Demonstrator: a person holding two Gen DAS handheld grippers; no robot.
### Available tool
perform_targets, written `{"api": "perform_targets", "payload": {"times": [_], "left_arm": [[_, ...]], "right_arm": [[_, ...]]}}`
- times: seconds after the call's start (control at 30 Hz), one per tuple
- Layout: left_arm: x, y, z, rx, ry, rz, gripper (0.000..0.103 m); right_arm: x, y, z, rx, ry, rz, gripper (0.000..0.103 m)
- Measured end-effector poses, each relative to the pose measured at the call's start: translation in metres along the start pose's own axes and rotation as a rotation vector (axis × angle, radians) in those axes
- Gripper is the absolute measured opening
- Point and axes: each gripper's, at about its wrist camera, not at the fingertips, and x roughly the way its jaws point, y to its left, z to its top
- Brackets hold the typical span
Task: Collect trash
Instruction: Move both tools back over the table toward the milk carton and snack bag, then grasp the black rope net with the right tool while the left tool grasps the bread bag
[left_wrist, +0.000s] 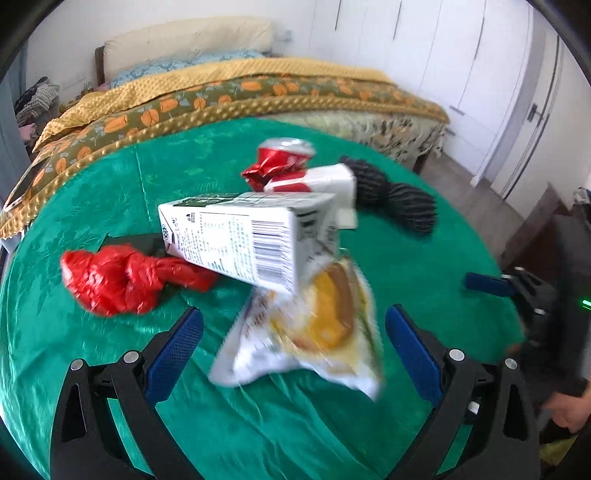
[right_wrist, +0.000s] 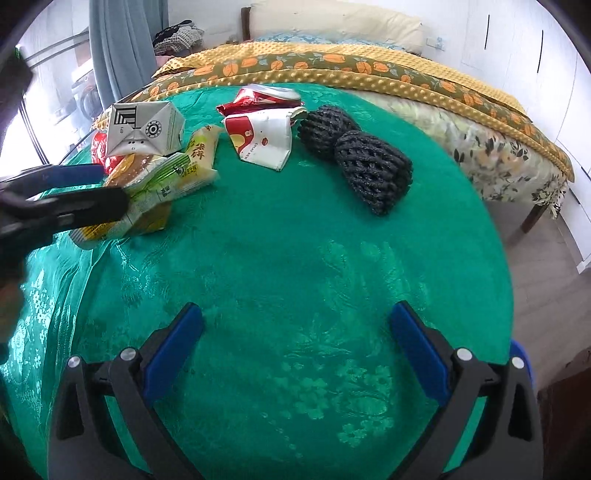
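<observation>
Here, left wrist view: my left fingers (left_wrist: 293, 325) spread wide, gripping nothing, with the blurred wrapper (left_wrist: 317, 332) lying between them on the green tabletop (left_wrist: 258, 424). Carton (left_wrist: 247, 236) just behind it, red bag (left_wrist: 122, 280) to the left.

Right wrist view: right fingers (right_wrist: 295, 325) open over bare cloth; can (right_wrist: 266, 98) and black netting (right_wrist: 358, 158) well ahead.

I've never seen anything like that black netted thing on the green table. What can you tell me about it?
The black mesh sleeve looks like soft foam netting with an open diamond weave, pinched in the middle so it forms two puffy lobes. It lies flat on the green tablecloth, slanting from the far side toward the right. Its far lobe sits close beside the white and red carton; whether they touch is unclear. Neither gripper is near it.
</observation>
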Motion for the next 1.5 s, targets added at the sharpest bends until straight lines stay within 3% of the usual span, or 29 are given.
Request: {"api": "perform_targets", "payload": {"times": [0.17,0.23,0.3,0.4,0.5,0.6,0.8,0.87,1.0,1.1,1.4,1.5], "left_arm": [[0.021,0.004,0.003,0.014,0.055,0.001,0.097],[0.021,0.003,0.001,0.018,0.064,-0.024,0.088],[0.021,0.002,-0.001,0.013,0.072,-0.052,0.068],[0.011,-0.003,-0.007,0.02,0.055,-0.033,0.059],[-0.011,-0.006,-0.021,-0.021,0.051,-0.028,0.057],[-0.043,-0.007,-0.044,-0.05,0.029,0.012,0.057],[-0.067,0.014,-0.081,-0.126,-0.004,0.191,0.059],[-0.065,0.023,-0.087,-0.165,-0.011,0.192,0.062],[-0.06,0.027,-0.09,-0.163,-0.02,0.196,0.083],[-0.051,0.025,-0.089,-0.129,-0.013,0.242,0.088],[-0.037,0.031,-0.088,-0.156,0.044,0.236,0.097],[-0.036,0.031,-0.088,-0.157,0.045,0.234,0.098]], "right_arm": [[0.0,0.0,0.001,0.0,-0.002,-0.001,0.098],[0.001,-0.001,0.002,0.003,-0.002,-0.002,0.098],[0.0,-0.001,0.002,0.003,-0.003,-0.003,0.098],[0.0,-0.003,0.002,0.008,-0.004,-0.007,0.098],[0.0,-0.004,0.002,0.01,-0.006,-0.008,0.098],[0.0,-0.004,0.002,0.01,-0.007,-0.009,0.098],[0.0,-0.004,0.002,0.009,-0.007,-0.009,0.098],[0.0,-0.005,0.002,0.01,-0.007,-0.008,0.098],[0.0,-0.005,0.002,0.009,-0.008,-0.009,0.098],[0.0,-0.005,0.002,0.008,-0.009,-0.01,0.098],[-0.002,-0.007,-0.001,0.025,-0.021,0.003,0.098],[-0.008,-0.022,-0.003,0.089,-0.051,0.087,0.098]]}}
